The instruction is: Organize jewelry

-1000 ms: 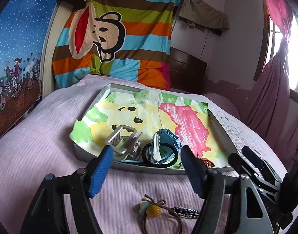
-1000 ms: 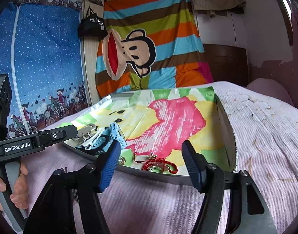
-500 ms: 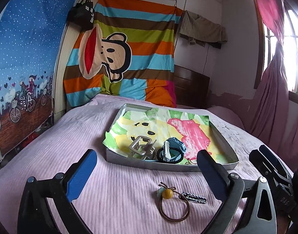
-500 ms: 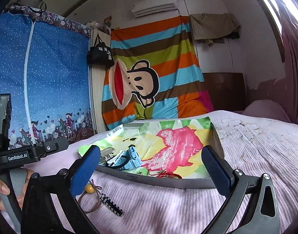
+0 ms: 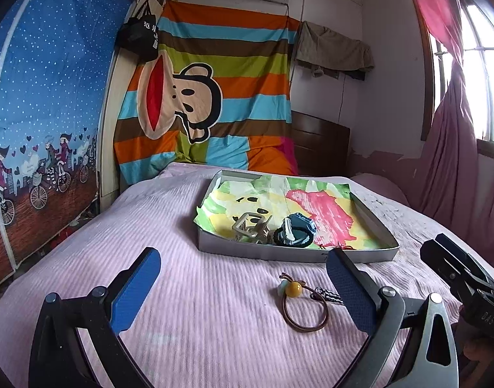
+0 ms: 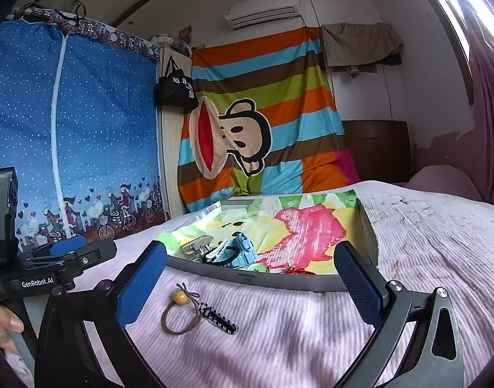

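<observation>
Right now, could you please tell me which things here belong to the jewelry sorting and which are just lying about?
For the job:
tray
hair tie
striped clip
watch
claw clip
red bracelet

Lying about:
striped blanket
black bag
pink curtain

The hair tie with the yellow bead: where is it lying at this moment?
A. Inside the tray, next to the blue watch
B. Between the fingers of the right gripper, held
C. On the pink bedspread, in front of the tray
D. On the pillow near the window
C: the hair tie with the yellow bead lies on the pink bedspread, outside the near wall of the tray, beside a striped hair clip; neither gripper touches it.
</observation>
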Tool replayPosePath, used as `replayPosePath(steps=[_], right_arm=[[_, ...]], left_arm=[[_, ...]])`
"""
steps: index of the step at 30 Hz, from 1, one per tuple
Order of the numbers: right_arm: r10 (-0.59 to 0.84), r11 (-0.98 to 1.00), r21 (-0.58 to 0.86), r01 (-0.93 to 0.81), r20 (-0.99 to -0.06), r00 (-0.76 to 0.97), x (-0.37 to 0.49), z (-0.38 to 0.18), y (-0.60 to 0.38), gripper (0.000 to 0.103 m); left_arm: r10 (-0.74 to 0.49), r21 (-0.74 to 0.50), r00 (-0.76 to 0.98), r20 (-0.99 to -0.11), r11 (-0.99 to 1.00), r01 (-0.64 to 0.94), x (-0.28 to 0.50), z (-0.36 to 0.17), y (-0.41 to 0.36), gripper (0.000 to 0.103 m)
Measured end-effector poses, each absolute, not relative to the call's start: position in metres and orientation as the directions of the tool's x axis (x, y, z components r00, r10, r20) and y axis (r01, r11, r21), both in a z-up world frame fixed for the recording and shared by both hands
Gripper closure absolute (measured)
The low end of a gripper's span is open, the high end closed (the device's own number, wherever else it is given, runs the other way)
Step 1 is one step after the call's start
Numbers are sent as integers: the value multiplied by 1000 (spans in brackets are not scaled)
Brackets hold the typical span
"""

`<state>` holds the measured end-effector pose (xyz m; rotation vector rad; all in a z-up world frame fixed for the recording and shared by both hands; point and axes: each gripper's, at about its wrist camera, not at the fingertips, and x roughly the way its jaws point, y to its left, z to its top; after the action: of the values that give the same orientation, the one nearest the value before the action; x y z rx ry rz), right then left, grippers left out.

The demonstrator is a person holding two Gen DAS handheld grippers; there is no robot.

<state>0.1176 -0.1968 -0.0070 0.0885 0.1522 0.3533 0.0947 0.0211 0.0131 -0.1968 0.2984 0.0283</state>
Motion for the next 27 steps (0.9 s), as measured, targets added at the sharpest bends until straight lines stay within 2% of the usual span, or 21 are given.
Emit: replayPosePath(steps=[16, 27], right_arm=[[329, 940, 154, -304, -180, 927, 106, -27, -209, 1], [338, 937, 165, -307, -214, 916, 113, -37, -208, 1]], left_arm=[[-1, -207, 953, -302, 976, -65, 84, 6, 24, 0], [-32, -214, 928, -371, 975, -52, 91, -3, 24, 0]])
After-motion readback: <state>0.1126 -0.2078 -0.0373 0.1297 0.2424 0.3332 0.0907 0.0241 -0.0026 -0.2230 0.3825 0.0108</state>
